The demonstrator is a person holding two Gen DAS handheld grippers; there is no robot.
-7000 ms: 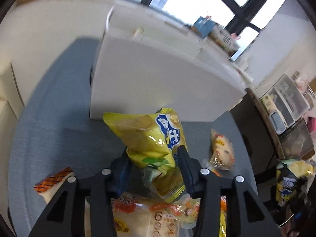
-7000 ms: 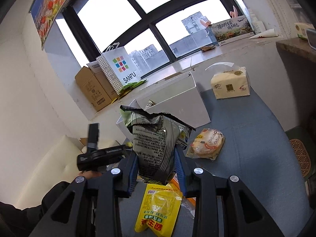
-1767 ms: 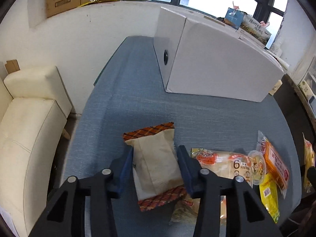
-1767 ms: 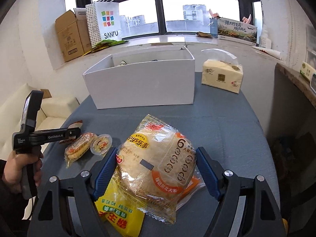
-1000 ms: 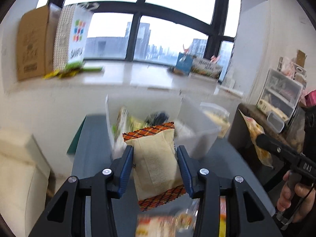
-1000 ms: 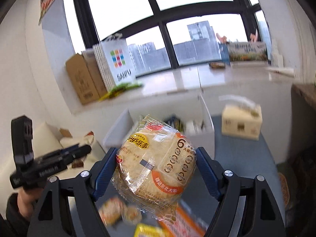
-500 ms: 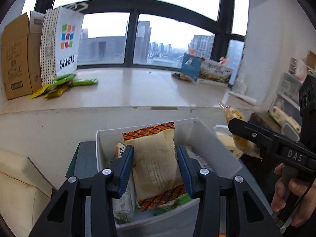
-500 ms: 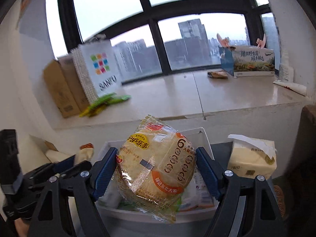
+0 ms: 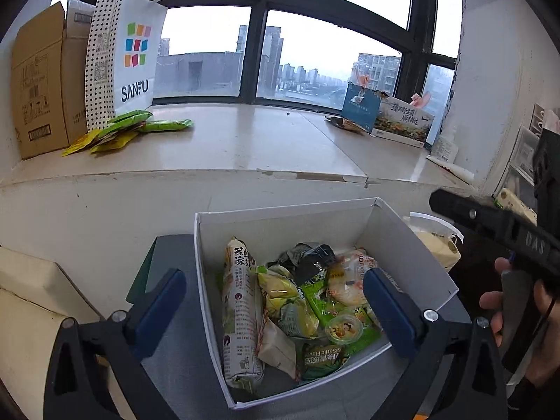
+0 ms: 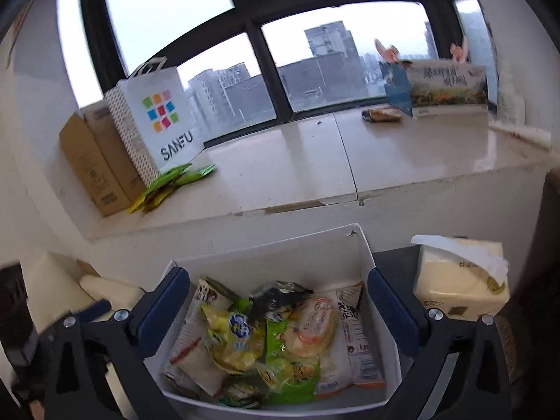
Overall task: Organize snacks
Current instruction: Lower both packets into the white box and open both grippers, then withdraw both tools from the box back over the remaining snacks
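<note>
A white cardboard box (image 9: pixel 280 224) stands on the grey table and holds several snack packets. My left gripper (image 9: pixel 276 301) hangs above it, its jaws opening wide with nothing pinched between them. The beige packet with the orange checked edge (image 9: pixel 276 346) lies loose in the box beneath. My right gripper (image 10: pixel 278 309) hovers over the same box (image 10: pixel 280 255), jaws also opening and bare. The round rice-cracker bag (image 10: pixel 311 325) rests on top of the other packets. A person's hand (image 9: pixel 507 297) holds the right gripper's black handle at the right edge of the left wrist view.
A cream tissue pack (image 10: pixel 458 280) sits on the table right of the box. Behind is a wide window sill with a SANFU paper bag (image 9: pixel 133 56), a brown carton (image 9: pixel 38 84) and green sachets. A cream sofa (image 9: pixel 31 297) is at lower left.
Both grippers have opened and let go. The beige packet and the rice-cracker bag, held above the box half a second ago, now lie inside it.
</note>
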